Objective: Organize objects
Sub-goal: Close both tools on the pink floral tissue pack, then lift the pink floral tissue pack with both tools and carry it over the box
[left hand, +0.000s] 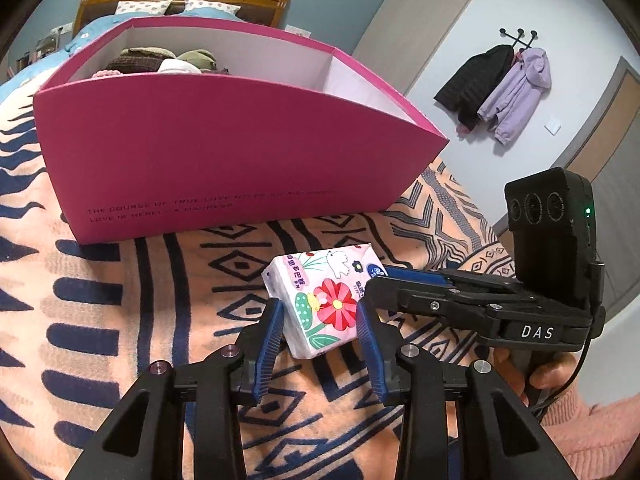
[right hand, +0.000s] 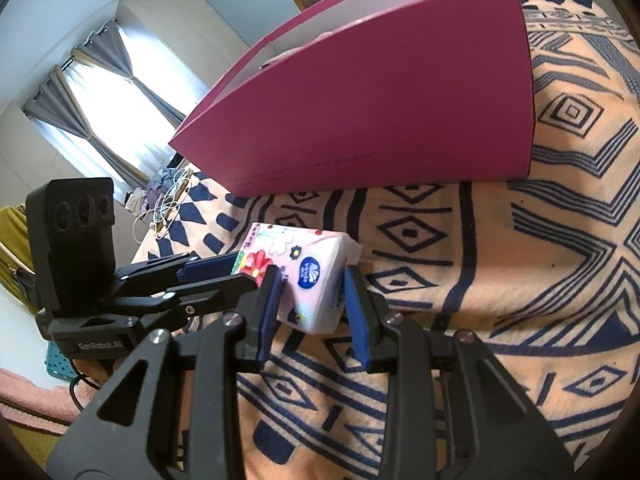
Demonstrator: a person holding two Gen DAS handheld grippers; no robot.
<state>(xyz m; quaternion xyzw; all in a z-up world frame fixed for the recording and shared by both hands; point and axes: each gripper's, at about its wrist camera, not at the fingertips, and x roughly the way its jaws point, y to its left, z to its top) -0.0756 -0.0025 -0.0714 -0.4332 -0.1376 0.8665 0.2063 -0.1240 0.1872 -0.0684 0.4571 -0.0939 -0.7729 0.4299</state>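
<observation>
Two sets of tongs converge on a single tissue pack (left hand: pixel 326 304) lying on a bed (left hand: pixel 120 300) spread with a peach-and-navy patterned blanket. Behind it stands a large pink box (left hand: pixel 224 156), open-topped and already holding what look like knitted hats or folded clothes, its near wall facing the pack; it appears to be the collecting place for the loose items. The pack sits just in front of that wall, flat on the blanket, floral wrapper up. The left tongs (left hand: pixel 320 312) straddle its near end, blue pads on either side and touching or nearly so, seemingly steadying it. The right tongs (right hand: pixel 308 292) come in from the other hand's side and bracket a corner of the same pack (right hand: pixel 308 280), pads apart but close against it. Whether either set is truly gripping cannot be told; both look poised to lift it into the box.
</observation>
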